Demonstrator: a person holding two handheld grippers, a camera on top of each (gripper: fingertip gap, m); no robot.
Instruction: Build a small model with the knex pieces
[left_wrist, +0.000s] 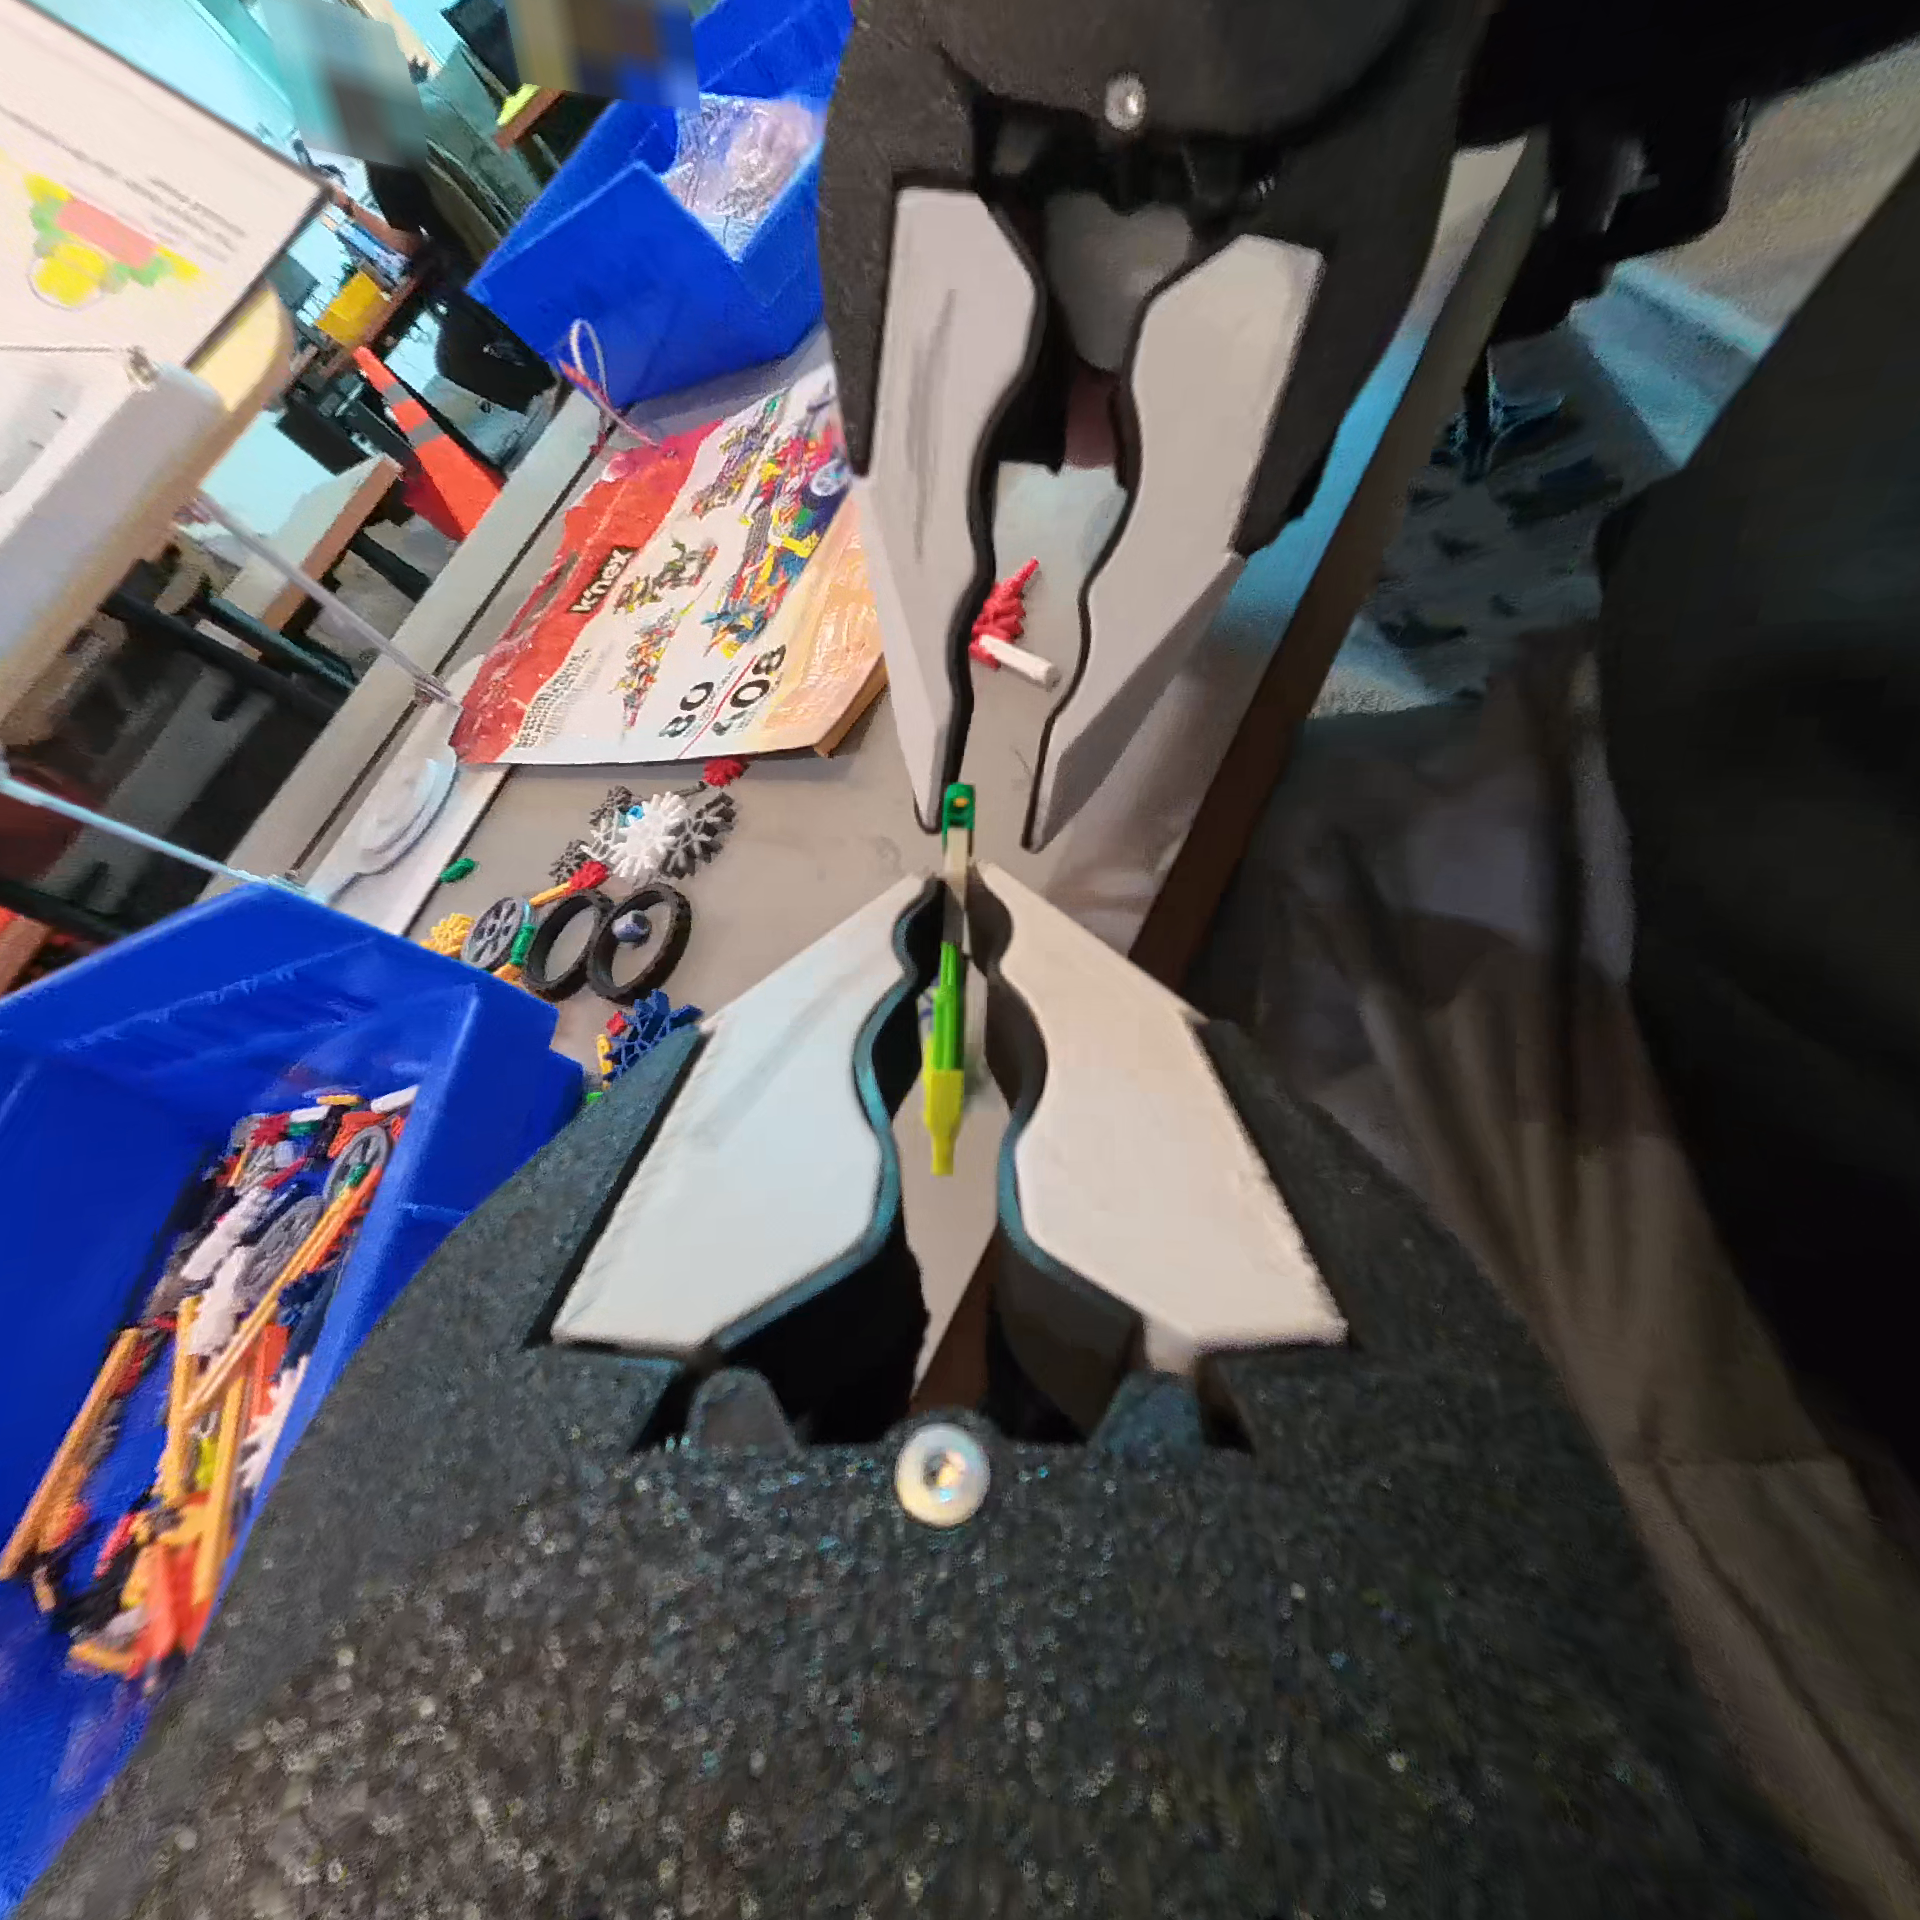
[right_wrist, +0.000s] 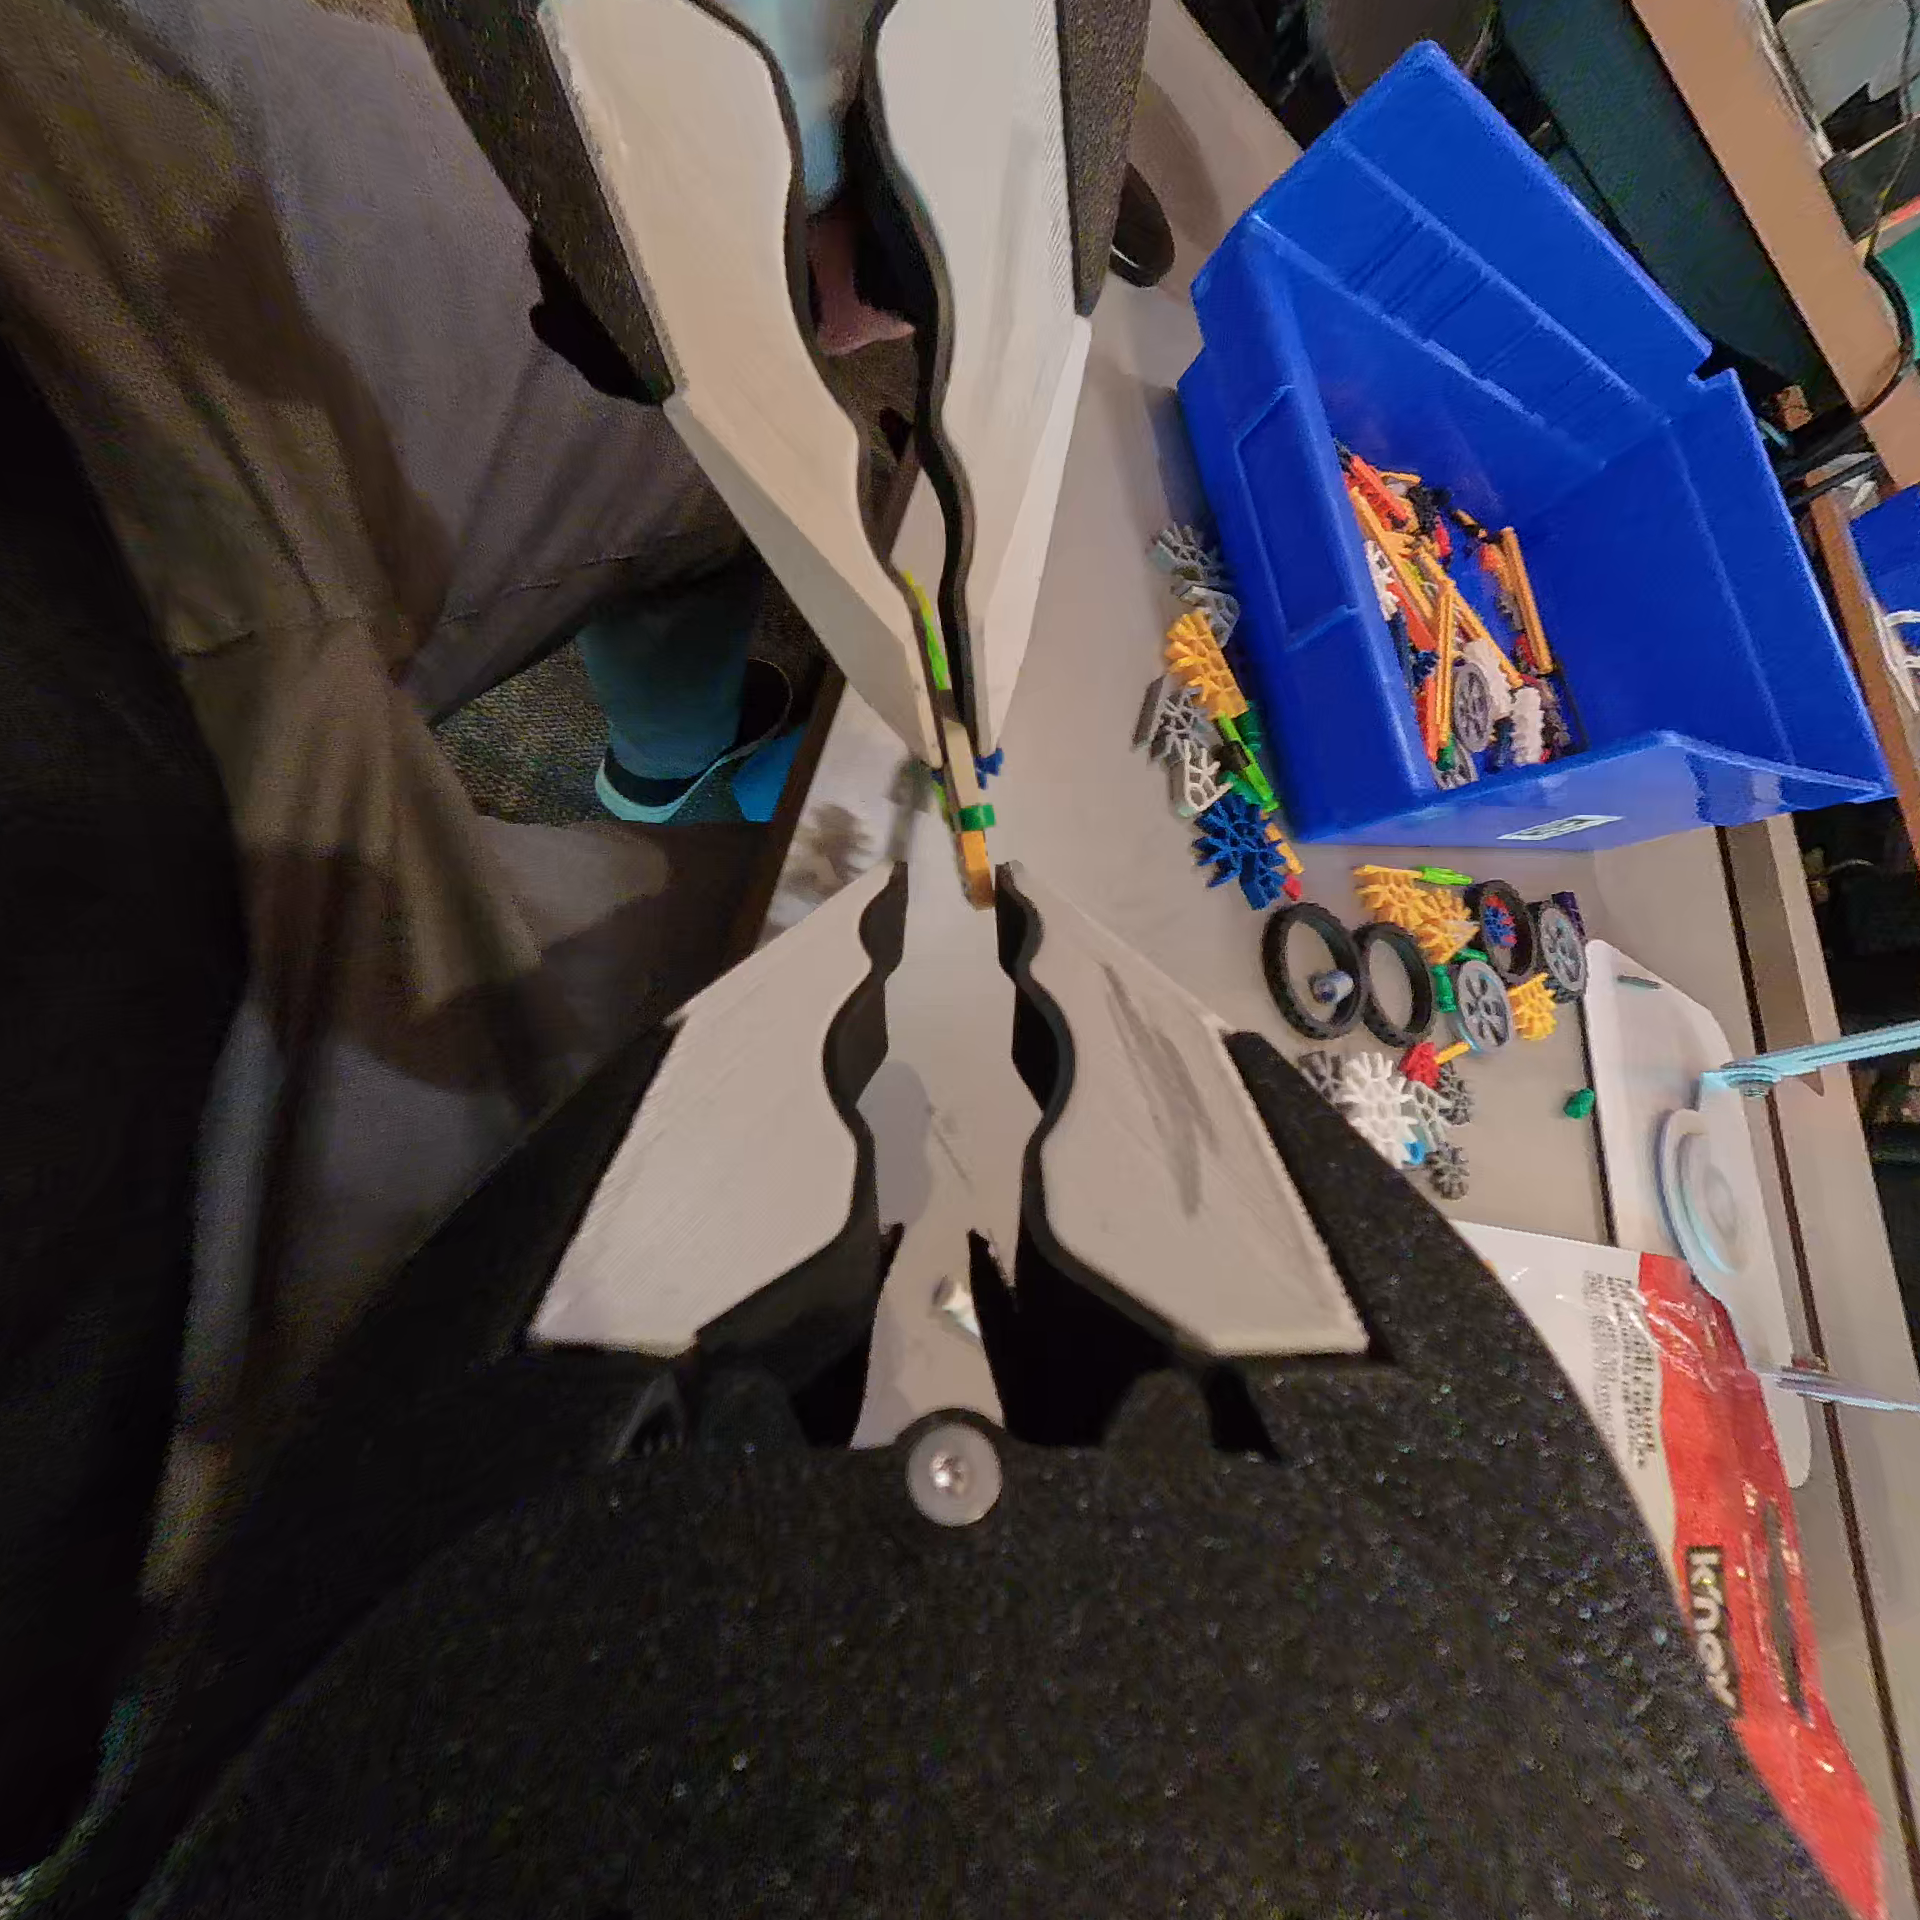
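Both tongs (left_wrist: 951, 883) (right_wrist: 951, 883) meet tip-to-tip above grey table (right_wrist: 1101, 831) beside blue bin (right_wrist: 1714, 665).

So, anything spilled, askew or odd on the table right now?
Loose connectors and wheels lie scattered on the table outside the blue bin. The flattened red box overhangs nothing. Left gripper pinches a small rod assembly; nothing looks damaged.

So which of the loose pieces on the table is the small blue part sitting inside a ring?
Start at the blue bin of building pieces on the grey table. Just past its front corner lie two black rubber rings side by side. The small blue part sits inside the ring farther from the wheels; the other ring is empty.
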